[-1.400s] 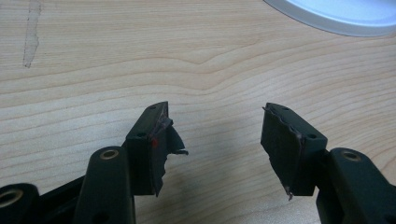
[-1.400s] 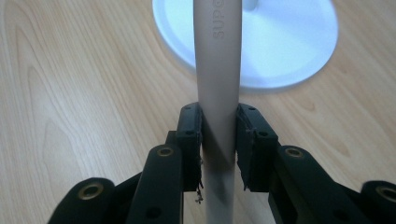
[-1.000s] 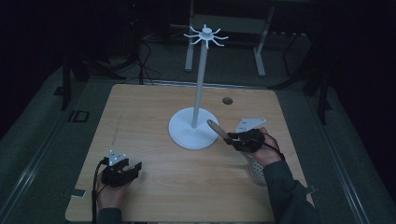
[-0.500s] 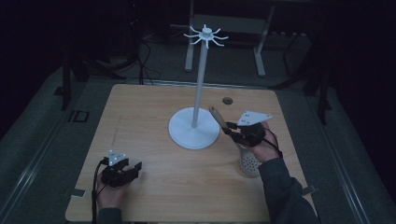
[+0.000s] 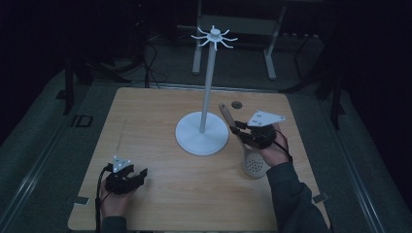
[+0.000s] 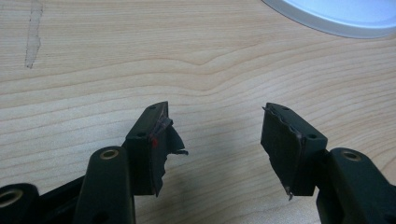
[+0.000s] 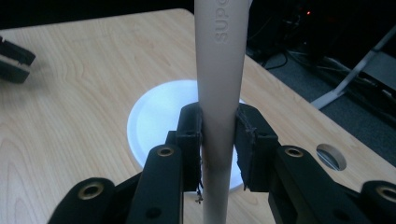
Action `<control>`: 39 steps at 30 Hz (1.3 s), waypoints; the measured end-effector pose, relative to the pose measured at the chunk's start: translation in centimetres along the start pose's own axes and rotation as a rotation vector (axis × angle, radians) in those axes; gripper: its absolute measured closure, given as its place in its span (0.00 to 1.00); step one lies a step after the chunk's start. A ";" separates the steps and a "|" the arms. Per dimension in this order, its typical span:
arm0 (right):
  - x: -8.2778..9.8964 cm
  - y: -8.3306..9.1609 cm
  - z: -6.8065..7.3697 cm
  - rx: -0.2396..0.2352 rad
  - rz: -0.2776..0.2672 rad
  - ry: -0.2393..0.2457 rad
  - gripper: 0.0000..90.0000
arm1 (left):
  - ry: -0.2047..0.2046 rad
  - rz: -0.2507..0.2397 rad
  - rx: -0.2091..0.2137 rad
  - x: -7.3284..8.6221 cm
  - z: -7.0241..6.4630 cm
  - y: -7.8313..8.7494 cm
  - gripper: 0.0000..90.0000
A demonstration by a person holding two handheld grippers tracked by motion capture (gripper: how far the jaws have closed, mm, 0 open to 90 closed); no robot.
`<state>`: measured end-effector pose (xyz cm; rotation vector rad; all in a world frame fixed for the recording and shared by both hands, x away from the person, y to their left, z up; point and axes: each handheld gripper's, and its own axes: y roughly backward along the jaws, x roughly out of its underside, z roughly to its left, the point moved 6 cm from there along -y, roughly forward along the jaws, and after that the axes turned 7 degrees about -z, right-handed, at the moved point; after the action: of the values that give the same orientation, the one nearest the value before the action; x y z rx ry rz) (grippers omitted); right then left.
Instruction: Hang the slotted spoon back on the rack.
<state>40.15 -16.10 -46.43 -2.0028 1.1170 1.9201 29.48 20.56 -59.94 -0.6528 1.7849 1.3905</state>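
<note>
**Slotted spoon held by its handle beside the hanging stand**

While the left gripper rests idle at the lower left of the high view, the right gripper at centre right clamps the handle of a pale slotted spoon. The spoon slants, its perforated bowl low near the table and its handle tip pointing up toward the pole of the white stand. That grip at mid-handle probably leaves the tip free, so it could be offered to one of the hooks at the top of the frame; the spoon is well below them.

Along the left gripper's own view, its two jaws stand wide apart over bare wood with nothing between them, worn padding on each pad. The stand's base curves across the upper right corner, so this hand appears parked out of the way.

From the right gripper view, the spoon's handle runs straight up the middle of the frame, both pads pressed against its sides. Behind it lies the stand's round base, with the left gripper at the far upper left edge.
</note>
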 end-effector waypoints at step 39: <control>-2.9 1.6 -0.8 0.111 -0.192 -0.037 0.81 | 0.003 -0.001 -0.001 0.0 0.0 0.0 0.47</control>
<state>40.10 -16.56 -43.06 -1.9304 0.9616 1.7535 29.50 20.58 -59.94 -0.6561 1.7862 1.3901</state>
